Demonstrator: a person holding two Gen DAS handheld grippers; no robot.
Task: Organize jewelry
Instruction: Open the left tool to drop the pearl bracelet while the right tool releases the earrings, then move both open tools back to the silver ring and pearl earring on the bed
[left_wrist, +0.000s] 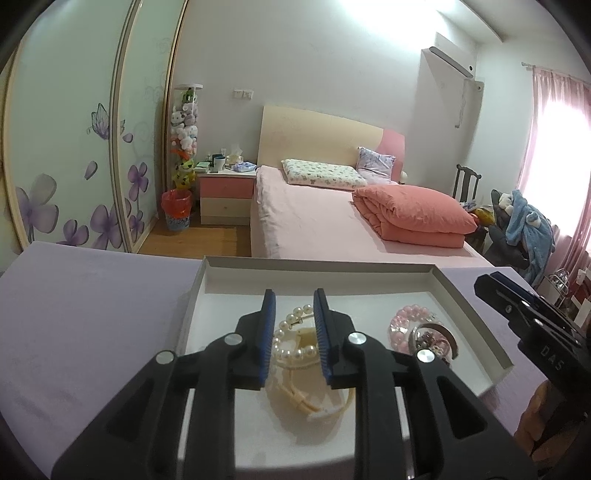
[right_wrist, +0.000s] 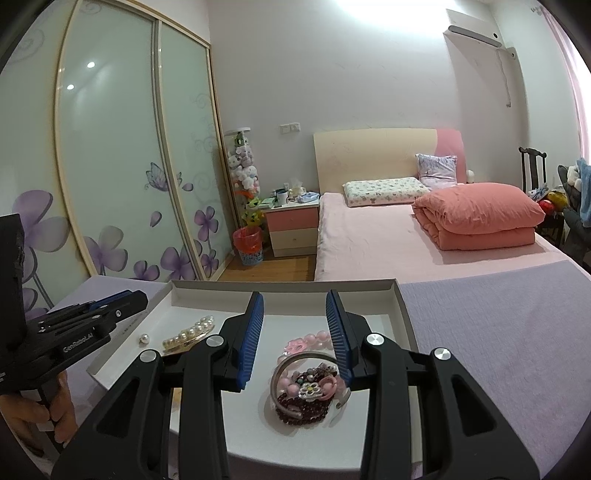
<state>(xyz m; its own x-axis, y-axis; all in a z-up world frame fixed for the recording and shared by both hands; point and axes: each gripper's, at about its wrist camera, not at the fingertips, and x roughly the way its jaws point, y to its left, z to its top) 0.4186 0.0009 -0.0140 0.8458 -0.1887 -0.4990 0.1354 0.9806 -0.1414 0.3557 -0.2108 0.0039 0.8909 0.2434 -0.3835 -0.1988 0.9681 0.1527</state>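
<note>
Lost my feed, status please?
Left gripper open over pearl jewelry. Right gripper open above silver bangle pile. All inside shallow white box. Nothing blocking.

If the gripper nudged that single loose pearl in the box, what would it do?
The pearl looks round and smooth, so it would probably roll across the flat floor of the box until a wall stops it. It seems small and glossy, so pads would likely squirt it out. It is probably very light.

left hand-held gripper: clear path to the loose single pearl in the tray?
Probably yes. The single pearl lies alone on the bare floor of the tray, nothing on it, just beside the left hand-held gripper. The pearl hair clip sits close by, so a pinch might nudge it.
</note>
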